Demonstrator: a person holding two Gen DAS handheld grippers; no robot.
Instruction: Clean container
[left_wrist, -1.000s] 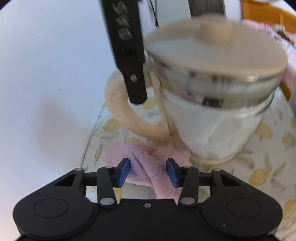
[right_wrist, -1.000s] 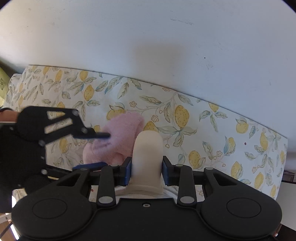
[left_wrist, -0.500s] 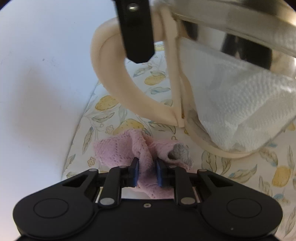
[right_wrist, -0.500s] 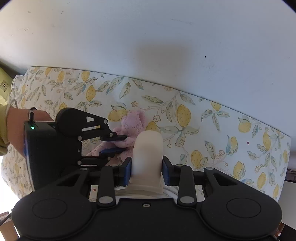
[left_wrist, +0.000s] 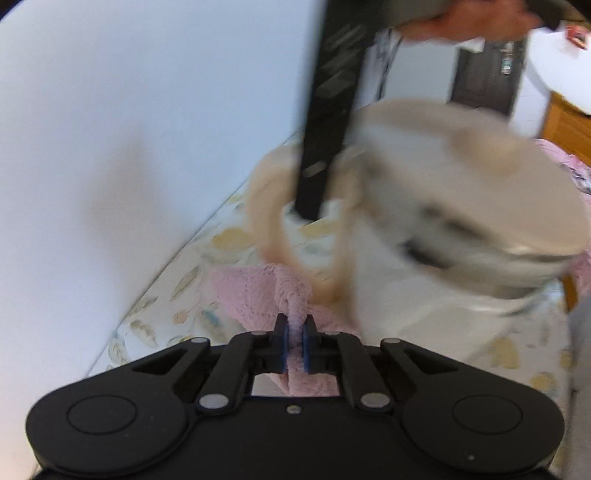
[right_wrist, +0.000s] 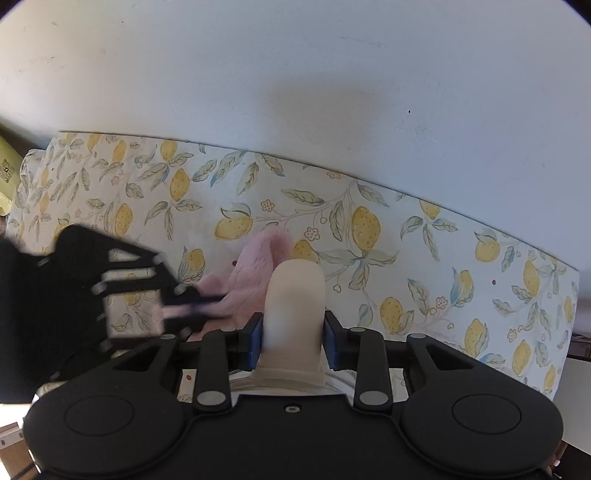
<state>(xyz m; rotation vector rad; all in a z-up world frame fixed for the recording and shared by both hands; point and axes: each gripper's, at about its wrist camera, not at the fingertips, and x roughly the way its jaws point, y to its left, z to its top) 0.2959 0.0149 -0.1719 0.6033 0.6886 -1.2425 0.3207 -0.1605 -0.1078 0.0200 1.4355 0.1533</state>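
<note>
The container (left_wrist: 461, 206) is a glass jug with a cream lid and white paper inside, blurred in the left wrist view. My right gripper (right_wrist: 293, 332) points down and is shut on the jug's cream loop handle (right_wrist: 295, 295); one of its black fingers (left_wrist: 325, 129) crosses the left wrist view. A pink cloth (left_wrist: 255, 291) lies bunched on the lemon-print tablecloth (right_wrist: 406, 258) beside the handle. My left gripper (left_wrist: 293, 332) is shut on a fold of that cloth, lifting it slightly. In the right wrist view the left gripper (right_wrist: 195, 299) pinches the pink cloth (right_wrist: 255, 266) left of the handle.
A white wall (right_wrist: 295, 74) runs right behind the tablecloth's far edge. In the left wrist view a person's hand (left_wrist: 469, 22) is at the top, with a dark door (left_wrist: 484, 81) and wooden furniture (left_wrist: 569, 125) behind the jug to the right.
My left gripper's jaws went from apart around the pink cloth to shut on a fold, then pulled back and up with it. The right gripper stayed shut on the handle.
</note>
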